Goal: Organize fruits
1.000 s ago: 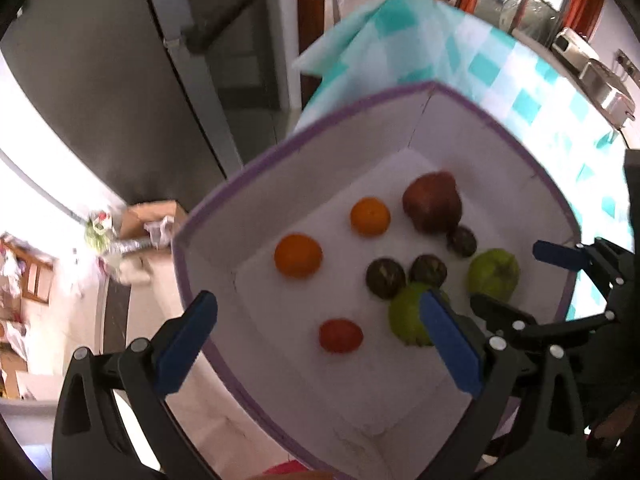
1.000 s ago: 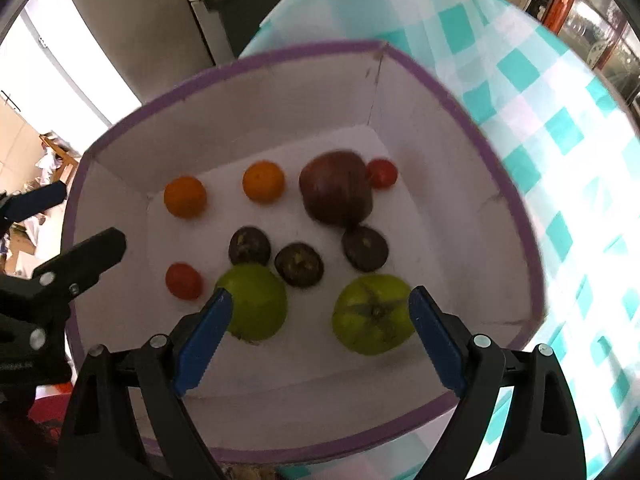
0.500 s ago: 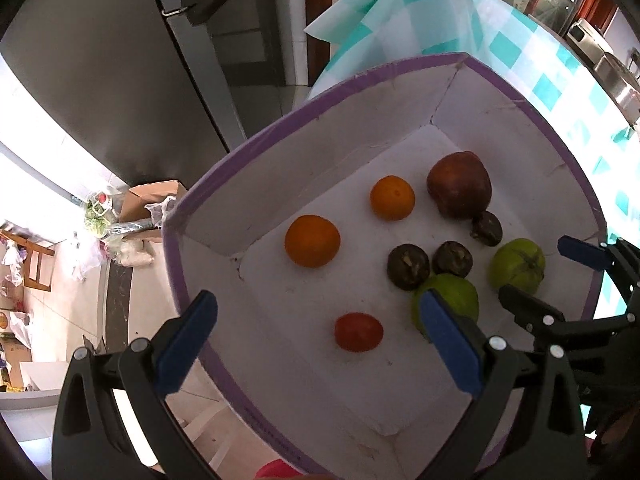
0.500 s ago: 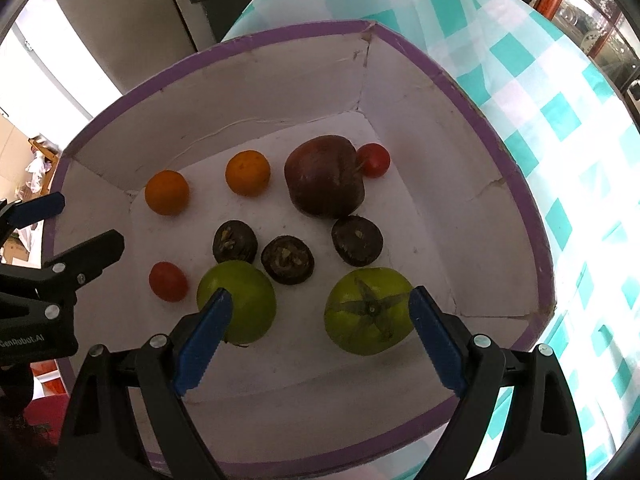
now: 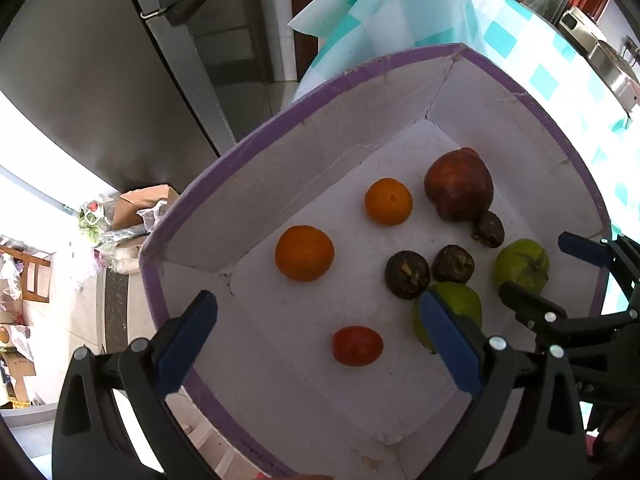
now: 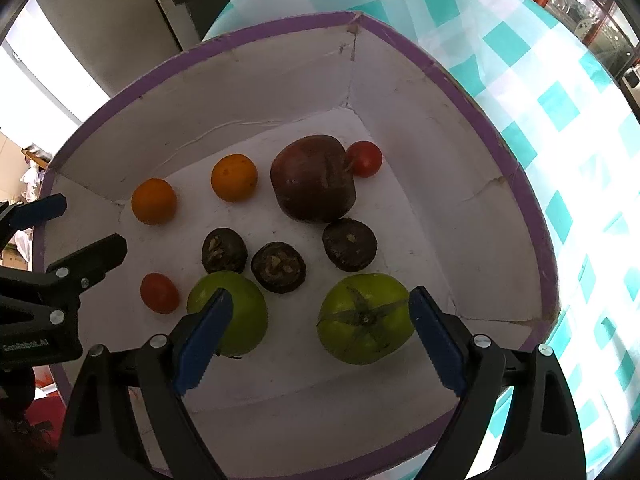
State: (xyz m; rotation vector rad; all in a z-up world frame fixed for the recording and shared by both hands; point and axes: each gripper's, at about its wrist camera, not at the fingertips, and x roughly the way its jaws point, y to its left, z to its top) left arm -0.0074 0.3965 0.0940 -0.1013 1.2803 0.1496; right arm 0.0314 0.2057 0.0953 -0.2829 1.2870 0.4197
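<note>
A white box with a purple rim (image 5: pixel 280 120) (image 6: pixel 532 208) holds the fruit. Inside lie two oranges (image 5: pixel 305 253) (image 6: pixel 234 177), a large dark red fruit (image 5: pixel 458 189) (image 6: pixel 313 178), three dark brown fruits (image 6: pixel 278 267), two green fruits (image 6: pixel 365 319) (image 6: pixel 236 308) and two small red tomatoes (image 5: pixel 357 345) (image 6: pixel 363 158). My left gripper (image 5: pixel 316 344) is open and empty above the box's near left side, over one tomato. My right gripper (image 6: pixel 316 332) is open and empty above the two green fruits.
The box sits on a teal and white checked tablecloth (image 6: pixel 560 92). A grey fridge (image 5: pixel 100 80) stands behind the box. Beyond the table's left edge the floor holds a cardboard box and clutter (image 5: pixel 132 212).
Both grippers have moved closer over the box, so the fruit looks larger and lower in view. Both stay open and empty. The fruit has not moved.
</note>
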